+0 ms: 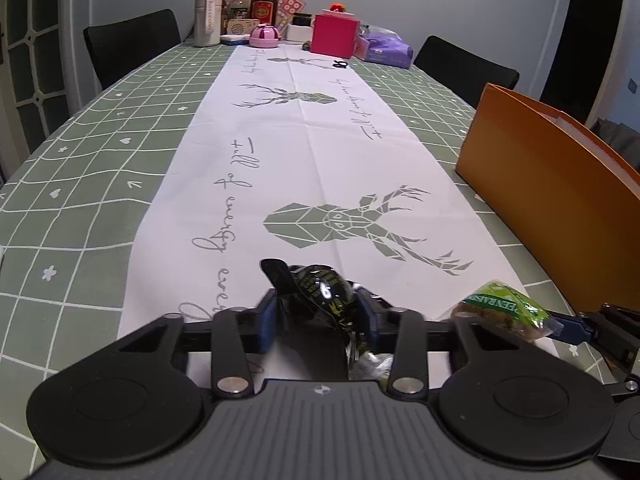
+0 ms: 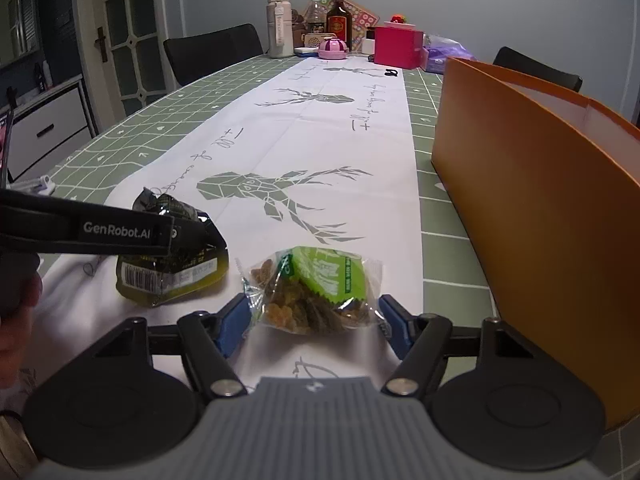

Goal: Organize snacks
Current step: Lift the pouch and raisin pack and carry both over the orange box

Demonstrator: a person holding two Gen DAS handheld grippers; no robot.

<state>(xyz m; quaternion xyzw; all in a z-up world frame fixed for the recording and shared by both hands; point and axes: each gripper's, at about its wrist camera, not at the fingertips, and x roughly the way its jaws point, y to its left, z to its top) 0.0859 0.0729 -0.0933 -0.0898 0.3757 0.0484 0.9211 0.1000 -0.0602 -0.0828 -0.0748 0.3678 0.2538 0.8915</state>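
Note:
My left gripper (image 1: 316, 312) is shut on a dark, shiny snack packet (image 1: 320, 296), squeezed between its blue pads near the table's front edge. The same packet (image 2: 172, 256) shows in the right wrist view, under the left gripper's arm (image 2: 88, 232). My right gripper (image 2: 314, 320) straddles a clear bag of raisins with a green label (image 2: 316, 288); both blue pads touch the bag's ends. That bag (image 1: 504, 310) also shows at the lower right of the left wrist view. An open orange box (image 2: 532, 208) stands just right of both grippers.
The table has a green grid cloth (image 1: 100, 152) with a white deer-print runner (image 1: 312, 152). At the far end stand bottles (image 1: 264, 4), a pink box (image 1: 334, 36), a pink round container (image 1: 264, 36) and a purple bag (image 1: 386, 48). Black chairs (image 1: 132, 46) flank the table.

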